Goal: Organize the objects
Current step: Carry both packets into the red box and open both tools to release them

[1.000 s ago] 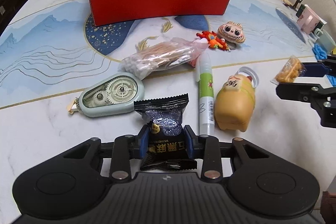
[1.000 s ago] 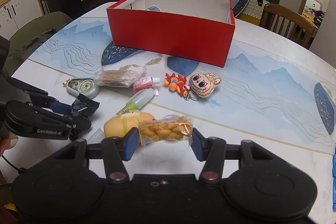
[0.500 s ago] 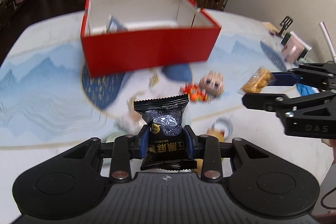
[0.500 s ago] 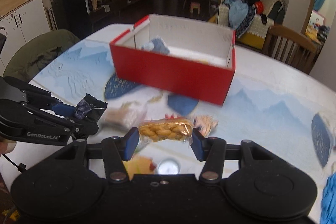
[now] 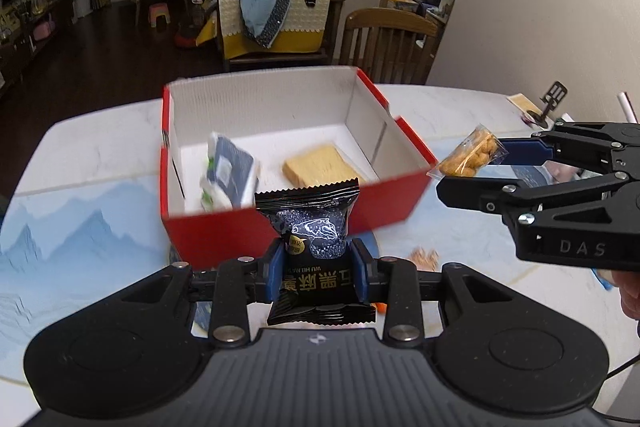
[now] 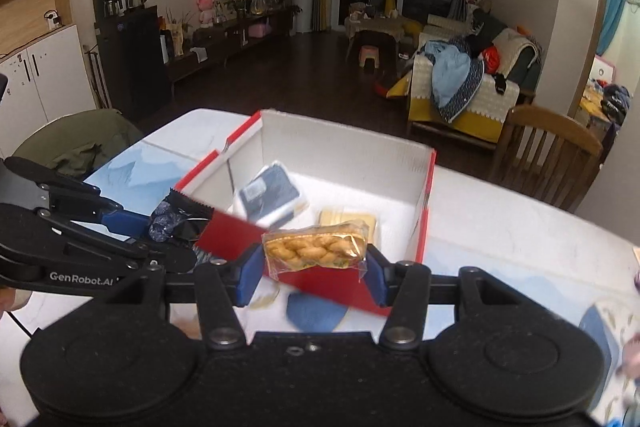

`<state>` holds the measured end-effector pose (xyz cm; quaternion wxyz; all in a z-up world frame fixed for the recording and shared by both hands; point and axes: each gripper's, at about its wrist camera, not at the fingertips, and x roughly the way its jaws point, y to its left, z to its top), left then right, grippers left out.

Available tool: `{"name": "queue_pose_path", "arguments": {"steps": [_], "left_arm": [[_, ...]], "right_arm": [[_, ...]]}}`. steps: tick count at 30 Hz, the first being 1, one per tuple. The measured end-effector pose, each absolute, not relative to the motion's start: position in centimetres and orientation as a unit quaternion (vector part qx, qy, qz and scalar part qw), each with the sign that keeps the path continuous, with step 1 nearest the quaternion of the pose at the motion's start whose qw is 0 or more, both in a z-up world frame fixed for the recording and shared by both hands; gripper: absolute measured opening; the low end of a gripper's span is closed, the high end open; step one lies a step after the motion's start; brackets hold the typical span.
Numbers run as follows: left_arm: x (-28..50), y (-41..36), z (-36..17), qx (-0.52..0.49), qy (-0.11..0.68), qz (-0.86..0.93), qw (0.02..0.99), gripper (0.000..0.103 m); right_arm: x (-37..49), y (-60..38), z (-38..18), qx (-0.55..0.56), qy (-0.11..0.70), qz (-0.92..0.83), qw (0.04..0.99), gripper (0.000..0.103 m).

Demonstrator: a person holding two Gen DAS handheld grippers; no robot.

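My left gripper (image 5: 318,273) is shut on a black snack packet (image 5: 316,247), held in the air just before the near wall of the red box (image 5: 224,231). My right gripper (image 6: 314,277) is shut on a clear packet of golden twisted pastry (image 6: 314,247), also raised at the box's near wall (image 6: 332,287). Each gripper shows in the other's view: the right one (image 5: 476,169) with its pastry packet (image 5: 468,157) at the right, the left one (image 6: 172,233) with the black packet (image 6: 180,219) at the left. Inside the white-lined box lie a blue-and-white pack (image 5: 230,173) and a flat yellow piece (image 5: 320,169).
The box stands on a white table with a blue mountain print (image 5: 72,223). A few small items (image 5: 424,257) lie on the table below the grippers, mostly hidden. A wooden chair (image 5: 388,39) stands behind the table's far edge. A small black stand (image 5: 550,103) is at the far right.
Both grippers rose from the table and moved toward the red box with their packets. The loose items on the table dropped out of view and the box's inside now shows.
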<state>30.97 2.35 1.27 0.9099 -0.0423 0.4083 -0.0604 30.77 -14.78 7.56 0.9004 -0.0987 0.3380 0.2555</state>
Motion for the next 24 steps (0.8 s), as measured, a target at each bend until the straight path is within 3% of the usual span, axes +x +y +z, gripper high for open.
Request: {"name": "queue_pose_path", "arguments": {"steps": [24], "left_arm": [[47.2, 4.8, -2.8, 0.001, 0.482, -0.023, 0.876, 0.033]], "right_arm": [[42.2, -10.4, 1.5, -0.135, 0.408, 0.241, 0.87, 0.052]]}}
